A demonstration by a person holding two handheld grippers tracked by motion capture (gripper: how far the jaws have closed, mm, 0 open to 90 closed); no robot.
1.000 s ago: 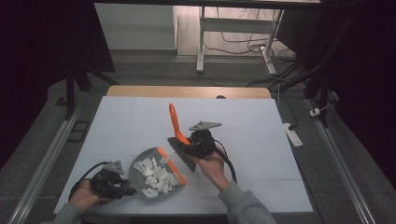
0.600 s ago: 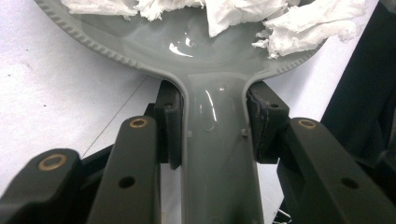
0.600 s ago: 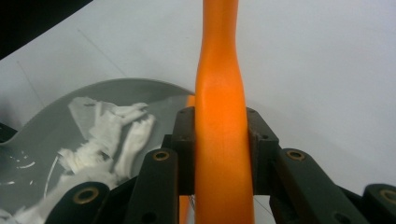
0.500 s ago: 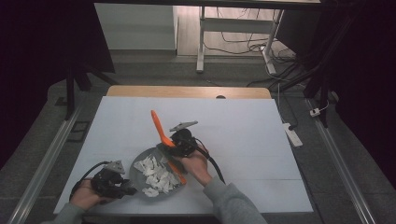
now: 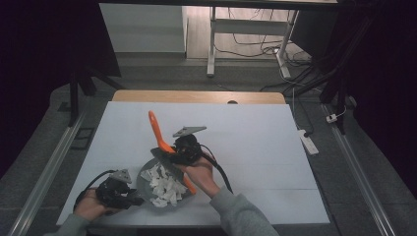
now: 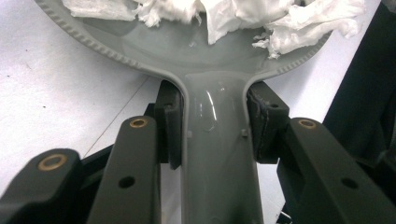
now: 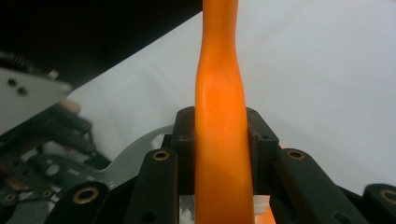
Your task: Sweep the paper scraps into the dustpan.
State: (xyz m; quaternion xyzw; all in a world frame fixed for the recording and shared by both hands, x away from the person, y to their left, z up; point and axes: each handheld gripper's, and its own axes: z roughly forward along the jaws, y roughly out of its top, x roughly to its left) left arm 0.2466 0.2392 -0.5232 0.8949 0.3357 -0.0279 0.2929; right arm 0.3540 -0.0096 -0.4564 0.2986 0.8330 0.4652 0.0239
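High view, entry one: grey dustpan (image 5: 147,184) lying on the white table (image 5: 255,142) near its front edge, loaded with torn white paper scraps (image 5: 164,186). I hold it by its handle with the left gripper (image 5: 129,199), low at the front left corner.

Left gripper view, entry two: both pads (image 6: 170,123) pressed flat against the sides of the dustpan handle (image 6: 217,154), jaws clamped on it just below where the handle flares into the pan. Grip looks square and centred.

Right gripper view, entry three: right gripper (image 7: 219,140) closed on the orange brush handle (image 7: 219,107), which runs straight up between the pads. The high view places this gripper (image 5: 172,152) over the pan's far rim, with the handle (image 5: 157,130) slanting up and away. I think the bristle end sits low by the scraps, though my hand (image 5: 199,172) covers it.

Handling note, as I judge it: keep the pan pinned flat so its lip stays on the table, and draw the brush in short, low strokes toward the pan, since the scraps are light and could flick over the rim.
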